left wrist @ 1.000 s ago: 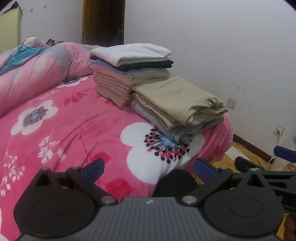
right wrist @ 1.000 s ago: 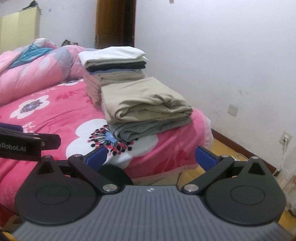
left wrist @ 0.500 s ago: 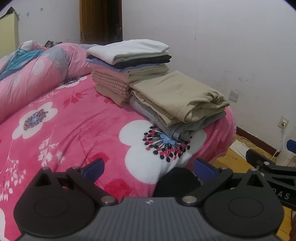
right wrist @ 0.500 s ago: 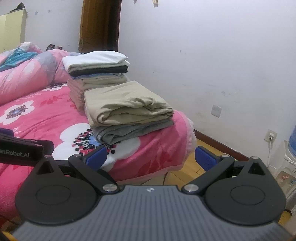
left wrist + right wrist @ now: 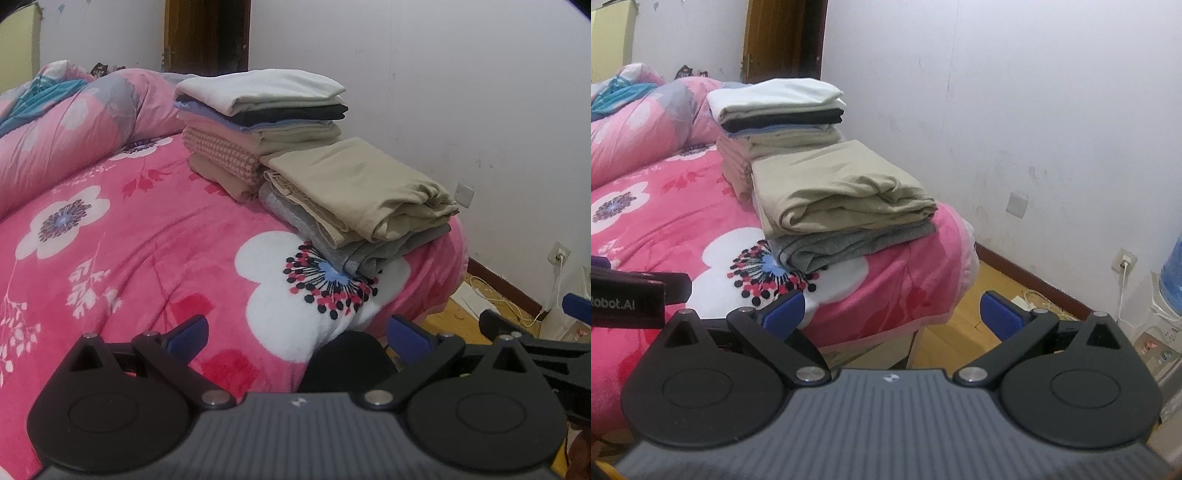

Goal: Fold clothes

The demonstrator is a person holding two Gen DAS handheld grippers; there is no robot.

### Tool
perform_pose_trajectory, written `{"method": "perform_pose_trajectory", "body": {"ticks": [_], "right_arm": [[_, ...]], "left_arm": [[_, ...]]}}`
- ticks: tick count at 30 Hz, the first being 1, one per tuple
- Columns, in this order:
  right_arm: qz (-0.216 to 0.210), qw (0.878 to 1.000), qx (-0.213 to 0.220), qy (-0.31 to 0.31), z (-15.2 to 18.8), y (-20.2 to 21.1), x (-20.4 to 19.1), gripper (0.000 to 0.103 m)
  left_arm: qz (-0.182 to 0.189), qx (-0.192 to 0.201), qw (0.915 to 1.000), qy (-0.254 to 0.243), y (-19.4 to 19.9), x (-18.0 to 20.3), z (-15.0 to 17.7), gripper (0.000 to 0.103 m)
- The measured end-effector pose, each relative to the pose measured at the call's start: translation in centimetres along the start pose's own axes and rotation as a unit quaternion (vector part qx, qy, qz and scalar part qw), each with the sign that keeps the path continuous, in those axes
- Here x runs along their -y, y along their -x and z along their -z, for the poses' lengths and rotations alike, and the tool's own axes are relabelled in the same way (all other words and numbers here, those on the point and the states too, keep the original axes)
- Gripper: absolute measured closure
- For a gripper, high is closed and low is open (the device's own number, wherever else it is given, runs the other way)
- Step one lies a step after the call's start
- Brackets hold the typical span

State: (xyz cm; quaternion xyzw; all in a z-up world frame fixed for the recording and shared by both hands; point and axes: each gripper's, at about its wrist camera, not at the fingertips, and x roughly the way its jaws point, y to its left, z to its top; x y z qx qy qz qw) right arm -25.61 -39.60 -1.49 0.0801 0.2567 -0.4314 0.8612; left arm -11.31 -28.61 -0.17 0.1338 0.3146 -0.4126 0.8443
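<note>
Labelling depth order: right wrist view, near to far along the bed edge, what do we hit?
right gripper → flower print on the blanket → short stack, beige over grey → tall stack, white on top → wooden door.

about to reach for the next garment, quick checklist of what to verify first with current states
1. Left hand-held gripper open, holding nothing: ok.
2. Right hand-held gripper open, holding nothing: ok.
3. Beige garment squared on the grey garment: ok.
4. Tall folded stack upright: ok.
5. Bare pink blanket for folding: ok.
6. Unfolded garment within reach: cannot tell, none in view.
</note>
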Motion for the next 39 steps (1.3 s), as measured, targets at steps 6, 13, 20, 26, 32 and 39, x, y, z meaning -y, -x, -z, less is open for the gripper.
{"method": "perform_pose_trajectory", "body": {"ticks": [6, 13, 20, 26, 32, 39], "right_arm": [[-0.003, 1.000, -0.010, 0.010, -0.2, -0.1, -0.8, 0.001], [-0.001, 1.000, -0.015, 0.012, -0.4, -0.2, -1.1, 0.001], [0.003, 1.000, -0.014, 0.014, -0.5, -0.1, -1.3, 0.001], [0.004, 1.000, -0.017, 0.012, -0.7, -0.4, -1.3, 0.001], [0.005, 1.000, -0.020, 0.009, -0.7, -0.5, -1.2, 0.001], [0.010, 1.000, -0.022, 0.008, -0.7, -0.5, -1.2, 0.001]], "left_arm": [[0.001, -0.004, 0.9999, 0.013, -0.2, -0.6, -0.1, 0.000], [-0.001, -0.004, 0.9999, 0.016, -0.3, -0.6, -0.2, 0.000], [0.001, -0.004, 0.9999, 0.017, -0.2, -0.8, -0.1, 0.000], [-0.001, -0.005, 0.9999, 0.016, -0.2, -0.9, -0.2, 0.000], [-0.002, -0.005, 0.9999, 0.016, -0.1, -0.9, -0.2, 0.000], [-0.001, -0.004, 0.9999, 0.014, 0.0, -0.9, -0.2, 0.000]]}}
